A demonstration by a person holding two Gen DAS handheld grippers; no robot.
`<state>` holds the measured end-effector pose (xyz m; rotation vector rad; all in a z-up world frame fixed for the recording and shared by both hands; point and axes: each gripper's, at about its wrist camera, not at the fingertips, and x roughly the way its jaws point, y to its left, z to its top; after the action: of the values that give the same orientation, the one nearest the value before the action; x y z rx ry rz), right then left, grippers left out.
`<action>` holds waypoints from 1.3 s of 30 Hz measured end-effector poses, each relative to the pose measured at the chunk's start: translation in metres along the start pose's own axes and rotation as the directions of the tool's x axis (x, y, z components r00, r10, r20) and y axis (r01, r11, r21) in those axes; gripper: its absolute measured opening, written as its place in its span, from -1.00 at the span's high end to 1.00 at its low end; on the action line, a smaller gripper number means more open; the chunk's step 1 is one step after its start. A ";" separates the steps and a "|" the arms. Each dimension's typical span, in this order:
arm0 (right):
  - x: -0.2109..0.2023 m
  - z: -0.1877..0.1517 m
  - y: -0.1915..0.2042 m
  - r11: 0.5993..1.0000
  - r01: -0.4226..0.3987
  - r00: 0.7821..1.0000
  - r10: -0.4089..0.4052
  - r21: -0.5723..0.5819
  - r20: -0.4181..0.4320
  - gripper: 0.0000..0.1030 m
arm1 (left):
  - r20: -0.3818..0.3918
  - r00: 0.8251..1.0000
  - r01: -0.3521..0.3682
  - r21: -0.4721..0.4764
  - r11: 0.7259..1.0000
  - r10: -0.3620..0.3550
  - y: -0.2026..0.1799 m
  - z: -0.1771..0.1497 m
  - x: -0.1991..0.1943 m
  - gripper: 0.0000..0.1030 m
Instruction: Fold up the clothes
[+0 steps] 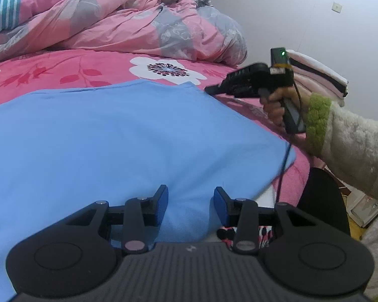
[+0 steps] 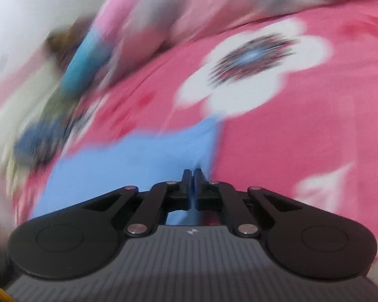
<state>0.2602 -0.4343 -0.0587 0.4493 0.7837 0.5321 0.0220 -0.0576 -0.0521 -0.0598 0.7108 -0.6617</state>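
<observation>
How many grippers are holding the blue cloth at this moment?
1. The right gripper is shut on the far right edge of the blue cloth. The left gripper is open above the near edge and holds nothing.

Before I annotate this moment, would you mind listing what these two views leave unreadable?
- Light blue cloth garment: its type; the left wrist view's left edge and the left gripper cut it off.
- Right wrist view: the top-left background is motion-blurred.
- Right gripper: shut on blue fabric; how much is pinched is hidden.
- Folded stack of textiles: partly hidden behind the person's hand.
</observation>
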 end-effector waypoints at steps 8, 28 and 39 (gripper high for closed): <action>0.040 0.015 0.015 0.997 -0.079 0.994 0.078 -0.008 -0.080 0.83 | -0.005 1.000 -0.003 0.001 1.000 0.003 -0.001 0.000 -0.005 0.17; -0.126 -0.101 -0.023 0.903 0.020 0.993 -0.070 0.430 0.100 0.75 | 0.040 0.998 -0.042 -0.122 0.992 0.047 0.007 -0.017 -0.049 -0.07; -0.087 -0.151 0.028 0.830 -0.282 0.959 0.250 0.482 0.131 0.88 | 0.032 0.987 -0.147 -0.189 0.971 0.156 0.013 -0.041 -0.092 -0.20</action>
<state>0.0869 -0.4375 -0.0913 1.0649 0.8007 0.5695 -0.0481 0.0131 -0.0333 -0.1907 0.7234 -0.4452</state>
